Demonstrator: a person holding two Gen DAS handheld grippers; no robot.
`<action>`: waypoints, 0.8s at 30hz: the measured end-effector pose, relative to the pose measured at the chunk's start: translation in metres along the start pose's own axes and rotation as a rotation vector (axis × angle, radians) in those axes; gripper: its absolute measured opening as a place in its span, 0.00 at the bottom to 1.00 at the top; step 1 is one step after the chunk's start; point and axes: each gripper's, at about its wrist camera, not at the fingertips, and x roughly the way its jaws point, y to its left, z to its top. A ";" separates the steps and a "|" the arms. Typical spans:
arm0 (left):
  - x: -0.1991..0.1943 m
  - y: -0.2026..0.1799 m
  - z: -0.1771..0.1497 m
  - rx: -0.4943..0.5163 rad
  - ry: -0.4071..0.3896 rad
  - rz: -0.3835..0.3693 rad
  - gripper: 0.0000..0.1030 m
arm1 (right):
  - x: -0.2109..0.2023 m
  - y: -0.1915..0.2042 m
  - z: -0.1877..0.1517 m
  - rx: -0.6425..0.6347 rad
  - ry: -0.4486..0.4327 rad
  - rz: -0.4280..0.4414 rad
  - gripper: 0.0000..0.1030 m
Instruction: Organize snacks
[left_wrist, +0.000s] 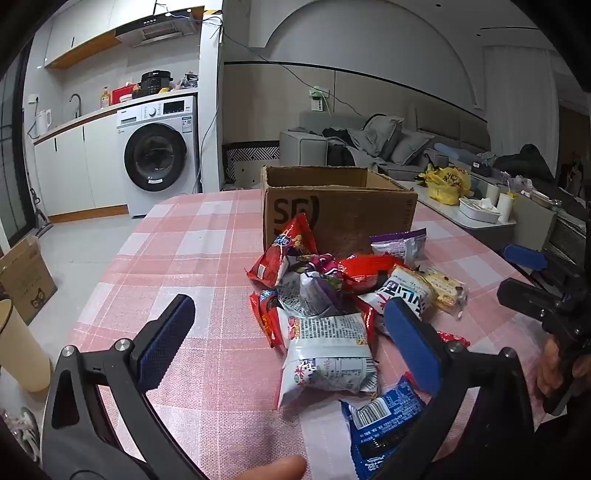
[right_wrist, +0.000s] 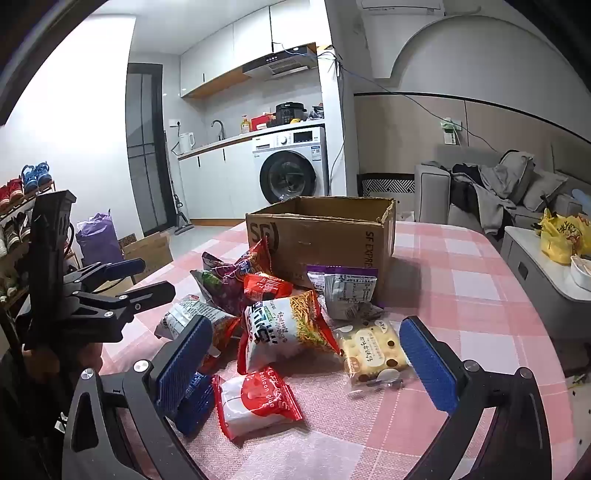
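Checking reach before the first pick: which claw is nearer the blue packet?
Left. The blue packet lies right under the left claw, by its right finger. The right claw hangs further right.

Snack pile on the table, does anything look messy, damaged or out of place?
The snack packets lie in a loose overlapping heap on the table in front of the cardboard box, not in it. The box's top edge looks ragged at its corner. Nothing looks spilled.
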 end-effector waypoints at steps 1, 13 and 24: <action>0.000 -0.001 0.000 0.002 -0.001 -0.001 0.99 | 0.000 0.000 0.000 -0.006 -0.008 -0.001 1.00; -0.003 0.001 0.000 -0.002 -0.005 0.012 0.99 | 0.000 0.003 -0.001 -0.015 0.002 0.001 1.00; 0.001 -0.001 -0.001 0.000 -0.007 0.019 0.99 | 0.002 0.001 -0.001 -0.013 0.003 0.001 1.00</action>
